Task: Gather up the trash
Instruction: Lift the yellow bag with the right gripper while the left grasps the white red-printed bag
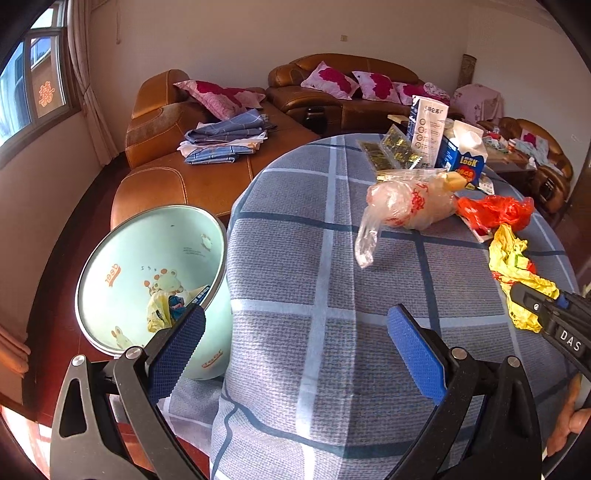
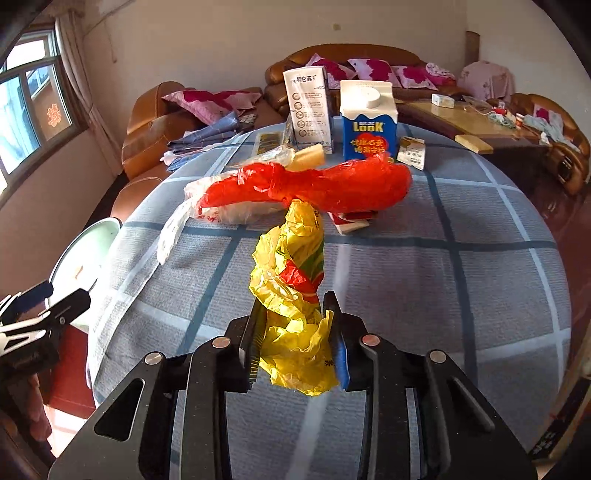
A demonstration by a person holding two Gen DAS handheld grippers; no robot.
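My right tongs (image 2: 295,325) pinch the yellow plastic bag (image 2: 291,280) — crumpled, over the bench (image 2: 461,288). My left tongs (image 1: 295,328) gape empty (bin (image 1: 110,266) just beside).

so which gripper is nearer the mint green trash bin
Left. The left gripper hangs open at the table edge right beside the trash bin; the right gripper is farther across the table, shut on the yellow bag.

Daylight pouring in from glazed window with curtain (image 1: 35,77) on left, room bright, colours warm. Soft shadows near on blue-grey checked tablecloth (image 1: 369,295). Heavy fisheye bend, black corners. Centre sharp; white wall (image 2: 221,33) far back bit washed out. Edges slightly smeared.
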